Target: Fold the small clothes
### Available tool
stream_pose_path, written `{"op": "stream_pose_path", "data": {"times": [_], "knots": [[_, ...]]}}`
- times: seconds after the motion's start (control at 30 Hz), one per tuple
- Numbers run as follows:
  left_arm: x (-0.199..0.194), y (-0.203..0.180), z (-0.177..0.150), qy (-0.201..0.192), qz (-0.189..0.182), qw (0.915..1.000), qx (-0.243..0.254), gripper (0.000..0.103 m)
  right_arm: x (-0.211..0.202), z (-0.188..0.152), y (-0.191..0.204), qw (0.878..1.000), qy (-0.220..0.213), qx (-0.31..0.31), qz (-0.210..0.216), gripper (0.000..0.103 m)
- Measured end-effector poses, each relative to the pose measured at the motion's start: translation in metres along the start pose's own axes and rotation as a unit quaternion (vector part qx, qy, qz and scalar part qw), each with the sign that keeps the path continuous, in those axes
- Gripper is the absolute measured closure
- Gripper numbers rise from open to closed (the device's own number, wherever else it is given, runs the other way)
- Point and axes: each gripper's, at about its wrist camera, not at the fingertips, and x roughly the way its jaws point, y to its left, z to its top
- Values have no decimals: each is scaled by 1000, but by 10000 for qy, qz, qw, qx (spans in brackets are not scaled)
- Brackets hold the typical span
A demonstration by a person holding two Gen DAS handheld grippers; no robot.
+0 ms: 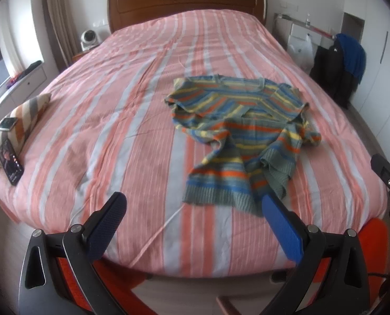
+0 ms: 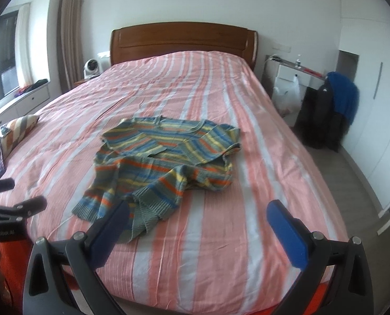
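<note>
A small knit sweater (image 1: 242, 131) with blue, yellow, orange and grey stripes lies crumpled on the pink striped bedspread (image 1: 111, 110), its ribbed hem toward the bed's near edge. My left gripper (image 1: 192, 204) is open over the near edge, left of the hem, and its right finger (image 1: 279, 220) overlaps the hem in the picture. In the right wrist view the sweater (image 2: 166, 155) lies ahead and to the left. My right gripper (image 2: 199, 210) is open and holds nothing, and its left finger (image 2: 113, 225) overlaps the hem's near corner.
A striped cushion (image 1: 24, 115) with a watch (image 1: 7, 124) on it and a phone (image 1: 11, 162) leaning on it sits at the bed's left edge. A wooden headboard (image 1: 187, 0) stands at the far end. A chair with dark and blue clothes (image 2: 334, 105) stands on the floor to the right.
</note>
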Motion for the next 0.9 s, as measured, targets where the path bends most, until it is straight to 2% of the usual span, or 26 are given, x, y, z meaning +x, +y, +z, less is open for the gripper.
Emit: {"op": "stream_pose_path", "data": {"times": [0.4, 0.9], "knots": [[-4, 1, 2, -87, 3, 10000, -26, 0, -1, 1, 2, 10000, -11, -31, -34, 0], [-3, -2, 0, 27, 16, 10000, 3, 0, 1, -2, 3, 10000, 48, -13, -27, 0]]}}
